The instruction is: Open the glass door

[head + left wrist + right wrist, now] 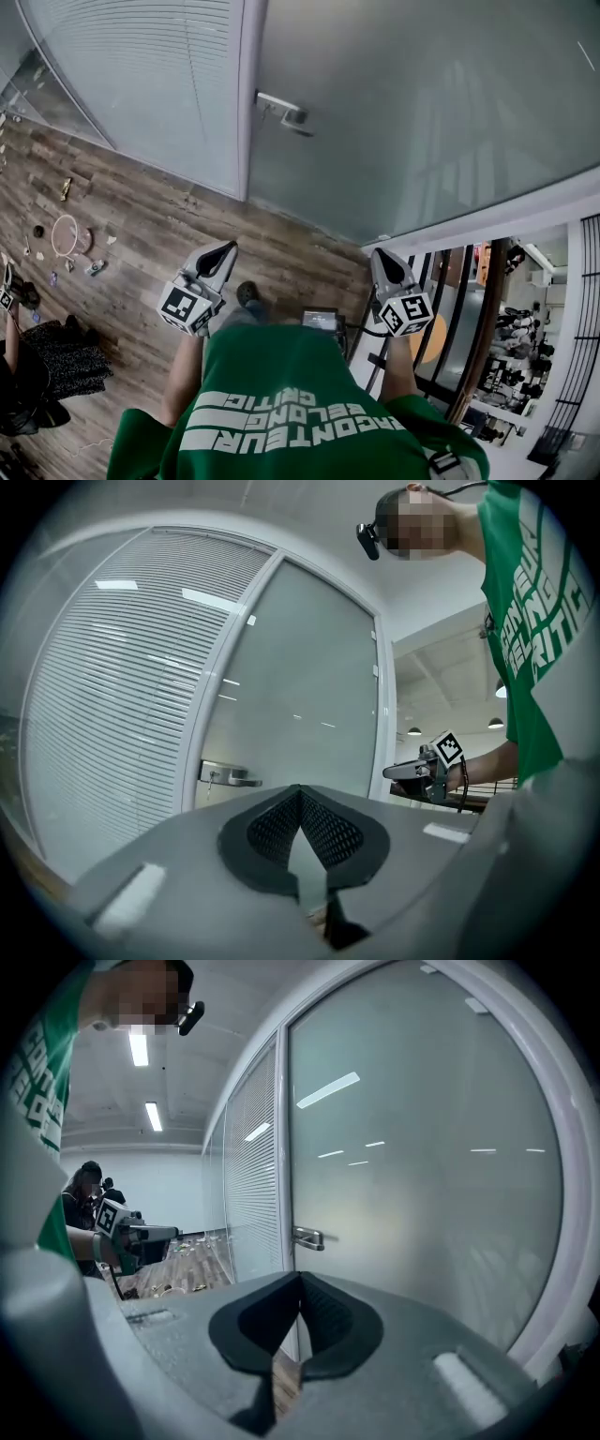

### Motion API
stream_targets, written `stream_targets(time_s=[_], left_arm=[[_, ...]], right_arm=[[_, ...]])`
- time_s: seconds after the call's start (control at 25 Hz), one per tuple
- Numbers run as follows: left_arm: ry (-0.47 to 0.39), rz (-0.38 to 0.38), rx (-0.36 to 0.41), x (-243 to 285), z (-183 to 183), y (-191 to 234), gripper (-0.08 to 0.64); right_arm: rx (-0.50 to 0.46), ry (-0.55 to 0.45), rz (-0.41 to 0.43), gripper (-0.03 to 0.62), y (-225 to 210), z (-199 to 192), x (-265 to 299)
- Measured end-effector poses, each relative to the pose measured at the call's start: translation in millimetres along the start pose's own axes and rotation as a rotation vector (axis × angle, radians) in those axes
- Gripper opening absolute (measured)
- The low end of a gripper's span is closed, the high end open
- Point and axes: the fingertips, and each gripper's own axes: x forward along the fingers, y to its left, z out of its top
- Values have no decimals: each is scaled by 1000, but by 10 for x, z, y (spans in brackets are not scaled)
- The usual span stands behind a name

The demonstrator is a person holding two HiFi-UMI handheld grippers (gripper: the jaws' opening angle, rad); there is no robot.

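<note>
Green shirt (281,412) fills the head view's foot; beyond, left tool (225,248) and right tool (382,255) face the glass door (422,122), well ahead. Left gripper view: jaws together, empty, lever handle (228,776) ahead-left. Right gripper view: likewise. Door probably heavy, slick; grip the handle.

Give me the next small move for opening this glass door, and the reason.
Probably carry the right tongs forward toward the lever handle. The glass door looks closed with its handle untouched. The right tongs and the left tongs are shut and empty, well short of it, and the handle sits almost straight ahead of the right tongs.
</note>
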Motion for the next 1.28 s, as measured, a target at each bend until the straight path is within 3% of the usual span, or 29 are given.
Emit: stream_targets(time_s=[0.28,0.64,0.76,0.88,1.28], left_arm=[[-10,-12,11,76,181,148,14],[-12,66,-7,151,212,405,14],[-19,112,-5,218,214,558,14],[-22,147,-29,335,314,650,14],[-32,200,-40,654,325,814,14]], right_arm=[[-38,4,37,-6,-16,240,370],[-92,11,111,-5,-177,456,939],[-105,13,164,-2,-225,527,1238],[-120,27,232,39,-243,599,1547],[-191,62,350,40,-265,770,2331]])
